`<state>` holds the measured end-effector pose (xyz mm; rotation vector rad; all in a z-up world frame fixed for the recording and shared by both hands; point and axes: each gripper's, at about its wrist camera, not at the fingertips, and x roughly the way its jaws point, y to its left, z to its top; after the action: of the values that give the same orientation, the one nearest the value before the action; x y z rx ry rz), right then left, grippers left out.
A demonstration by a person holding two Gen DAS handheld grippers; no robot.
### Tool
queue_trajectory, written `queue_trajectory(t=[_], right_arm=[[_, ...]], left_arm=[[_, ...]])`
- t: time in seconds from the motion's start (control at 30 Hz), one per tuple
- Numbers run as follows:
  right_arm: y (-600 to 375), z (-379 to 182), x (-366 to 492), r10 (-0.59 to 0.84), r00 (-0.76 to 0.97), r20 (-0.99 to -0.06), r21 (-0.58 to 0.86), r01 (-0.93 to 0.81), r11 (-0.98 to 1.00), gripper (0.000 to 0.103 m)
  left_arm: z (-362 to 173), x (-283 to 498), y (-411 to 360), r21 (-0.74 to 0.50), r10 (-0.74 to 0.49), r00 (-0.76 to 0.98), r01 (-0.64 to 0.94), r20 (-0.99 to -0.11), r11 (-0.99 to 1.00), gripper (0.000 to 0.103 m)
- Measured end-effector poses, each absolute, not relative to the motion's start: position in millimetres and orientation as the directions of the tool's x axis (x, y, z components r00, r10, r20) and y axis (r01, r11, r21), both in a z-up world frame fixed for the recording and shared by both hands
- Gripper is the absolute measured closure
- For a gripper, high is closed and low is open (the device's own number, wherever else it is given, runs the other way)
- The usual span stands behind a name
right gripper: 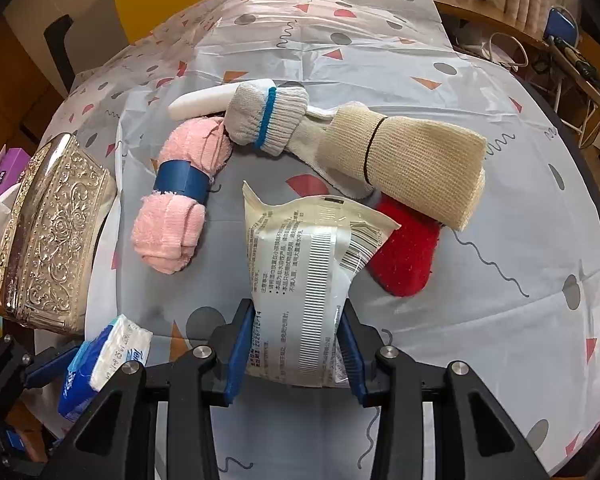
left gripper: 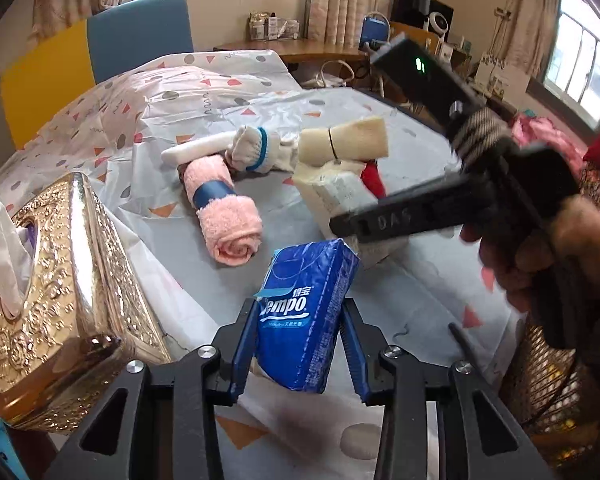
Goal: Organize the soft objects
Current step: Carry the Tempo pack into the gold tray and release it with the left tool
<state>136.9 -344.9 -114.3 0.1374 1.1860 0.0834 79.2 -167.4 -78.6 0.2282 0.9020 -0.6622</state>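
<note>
My left gripper (left gripper: 300, 320) is shut on a blue Tempo tissue pack (left gripper: 306, 312), held above the table; it also shows in the right wrist view (right gripper: 100, 364). My right gripper (right gripper: 296, 320) is shut on a cream wipes packet (right gripper: 304, 280), seen in the left wrist view (left gripper: 336, 196) beside the right gripper's black body (left gripper: 440, 212). On the table lie a pink rolled towel (right gripper: 176, 208), a white sock bundle with a blue band (right gripper: 268, 118), a beige rolled cloth (right gripper: 412, 160), a red cloth (right gripper: 408, 256) and a white roll (right gripper: 208, 102).
An ornate gold tissue box (left gripper: 64, 308) stands at the left edge, also in the right wrist view (right gripper: 52, 240). A patterned plastic cloth (right gripper: 500, 280) covers the table. A wire basket (left gripper: 548, 380) is at the right. A blue-and-yellow chair (left gripper: 100, 48) stands behind.
</note>
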Motion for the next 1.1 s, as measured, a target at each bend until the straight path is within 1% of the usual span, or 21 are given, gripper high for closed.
queue_trajectory(t=[0.2,0.27,0.37,0.5,0.67,0.8,0.9,1.1], right_arm=[[-346.2,-114.8,136.6,0.135,0.373,-0.918,0.148,0.007,0.989,0.062],[-345.2,-114.8,137.3,0.130,0.373,-0.919,0.141,0.002,0.990,0.062],[-343.3,-115.7,138.7,0.122,0.374,-0.919,0.129,-0.005,0.992,0.062],[-342.5,-115.8,139.7,0.119,0.374,-0.920,0.124,-0.010,0.992,0.062],[-341.4,-114.8,138.7,0.108,0.375,-0.921,0.109,-0.020,0.994,0.062],[-339.3,-115.9,141.2,0.102,0.376,-0.921,0.100,-0.025,0.995,0.061],[-339.4,-115.9,140.1,0.100,0.379,-0.920,0.099,-0.024,0.995,0.061],[-333.4,-116.8,139.9,0.070,0.392,-0.917,0.062,-0.033,0.998,0.061]], left_arm=[[-39.0,97.1,-170.2,-0.136,-0.494,0.450,0.622,-0.744,0.771,0.063],[-23.0,113.4,-169.2,-0.165,-0.510,0.455,0.607,-0.730,0.778,0.063],[1.4,143.5,-160.2,-0.180,-0.501,0.496,0.560,-0.709,0.809,0.063],[31.5,190.5,-129.5,-0.156,-0.433,0.583,0.463,-0.687,0.872,0.063],[51.7,237.5,-55.5,-0.117,-0.285,0.687,0.281,-0.669,0.953,0.063],[48.1,236.6,12.0,-0.107,-0.181,0.732,0.147,-0.657,0.983,0.063],[37.3,218.4,59.9,-0.117,-0.126,0.744,0.064,-0.656,0.991,0.063],[-2.8,162.7,150.6,-0.206,-0.064,0.715,-0.113,-0.697,0.972,0.063]])
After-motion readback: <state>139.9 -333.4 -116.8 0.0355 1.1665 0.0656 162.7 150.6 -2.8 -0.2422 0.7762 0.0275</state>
